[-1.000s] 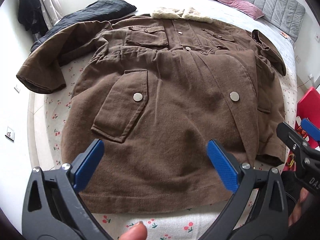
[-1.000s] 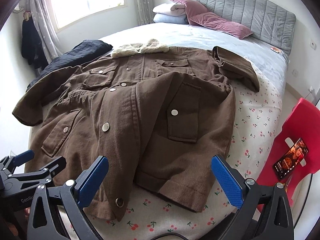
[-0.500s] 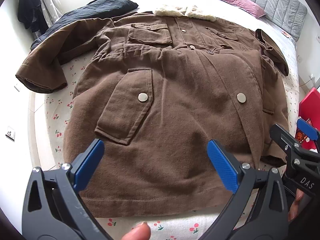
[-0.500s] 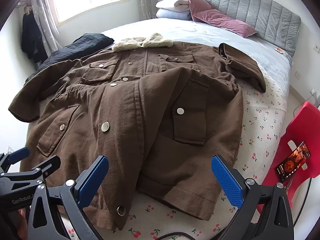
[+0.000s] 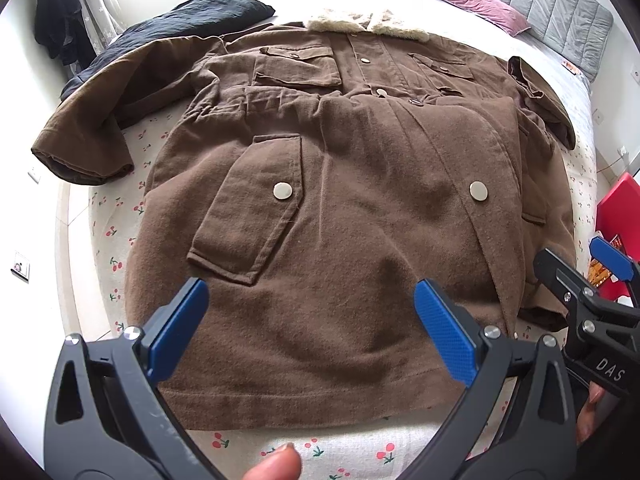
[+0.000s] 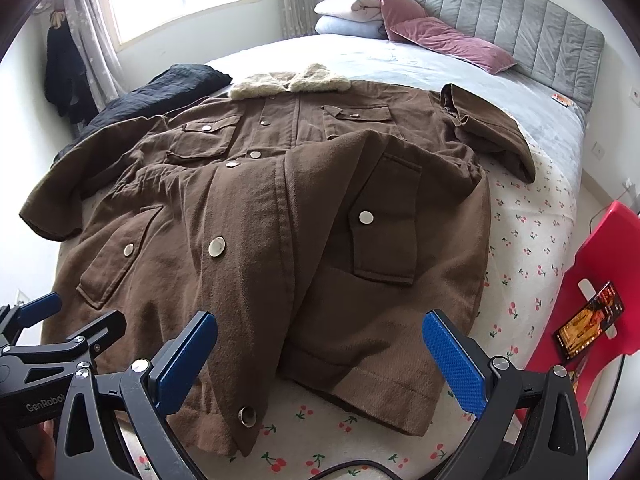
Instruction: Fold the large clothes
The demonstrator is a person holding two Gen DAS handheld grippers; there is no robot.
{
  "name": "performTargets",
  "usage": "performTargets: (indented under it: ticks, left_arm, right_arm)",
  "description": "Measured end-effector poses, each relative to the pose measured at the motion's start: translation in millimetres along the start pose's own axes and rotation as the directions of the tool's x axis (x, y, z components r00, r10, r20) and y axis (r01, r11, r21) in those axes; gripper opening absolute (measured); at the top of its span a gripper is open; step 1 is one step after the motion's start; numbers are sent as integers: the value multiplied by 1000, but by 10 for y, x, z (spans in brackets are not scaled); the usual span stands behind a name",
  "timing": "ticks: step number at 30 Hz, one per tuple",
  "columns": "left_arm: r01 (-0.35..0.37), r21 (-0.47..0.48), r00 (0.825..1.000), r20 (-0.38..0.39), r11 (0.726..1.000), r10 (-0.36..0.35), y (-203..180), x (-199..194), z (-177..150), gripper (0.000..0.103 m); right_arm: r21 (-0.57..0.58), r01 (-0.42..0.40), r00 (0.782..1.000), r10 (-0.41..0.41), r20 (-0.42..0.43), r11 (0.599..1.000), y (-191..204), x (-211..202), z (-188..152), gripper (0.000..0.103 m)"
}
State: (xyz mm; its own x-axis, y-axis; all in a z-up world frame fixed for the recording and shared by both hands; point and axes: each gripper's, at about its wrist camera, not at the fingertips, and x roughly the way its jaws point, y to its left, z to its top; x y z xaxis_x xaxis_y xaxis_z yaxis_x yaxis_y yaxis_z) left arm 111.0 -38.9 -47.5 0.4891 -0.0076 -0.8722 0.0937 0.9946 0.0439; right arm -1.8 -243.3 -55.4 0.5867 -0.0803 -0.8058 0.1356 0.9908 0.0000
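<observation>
A large brown wool coat with a cream fleece collar (image 5: 340, 184) is lying spread, front up, across the foot half of a bed covered in a white cherry-print sheet (image 5: 100, 216), its hem running along the foot edge and its collar pointing toward the grey padded headboard (image 6: 520, 28). The left gripper (image 5: 308, 328) is hovering over the hem, its blue-padded fingers (image 5: 176, 328) spreading wide with nothing between them; the coat is lying below and ahead of them, not touching. The right gripper (image 6: 320, 360) is likewise hanging above the coat's lower right front panel, its fingers (image 6: 456, 364) standing wide apart and gripping nothing, the folded-over front edge with a metal snap sitting just under the gap. One sleeve is stretching toward the left edge of the bed, the other is lying bent near the right edge. A black garment (image 6: 160, 88) is resting beyond the left shoulder, and a red plastic chair (image 6: 592, 272) is standing beside the bed's right edge.
</observation>
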Motion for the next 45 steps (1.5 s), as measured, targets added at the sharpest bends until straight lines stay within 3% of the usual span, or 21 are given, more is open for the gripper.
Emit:
performTargets:
  ticks: [11,19,27,30,36,40,45]
  left_arm:
    - [12,-22,1000,3,1000,-12,68,-11,-13,102]
    - [-13,-50,998,67,999,17,83,-144,-41,102]
    - [-5,-17,986,164,1000,8,-6,-404,-156,102]
    - [-2,21,979,203,1000,-2,-44,-508,-191,102]
    - [42,73,982,181,996,-54,79,-626,-153,102]
    - [83,57,982,164,995,-91,462,-677,-45,102]
    - [91,-2,983,161,996,-89,986,-589,35,102]
  right_arm:
    - [9,6,1000,-6,5,1000,-30,-15,-27,103]
    - [36,33,999,-33,24,999,-146,-101,-67,103]
    - [9,167,978,-167,126,986,-195,-397,-170,103]
    - [-11,130,984,-128,120,991,-226,-464,-193,103]
    - [-77,82,990,-73,121,994,-272,-550,-209,103]
    - [-98,46,993,-35,115,994,-462,-596,-171,103]
    - [-37,-41,997,43,69,998,-919,-498,-40,103]
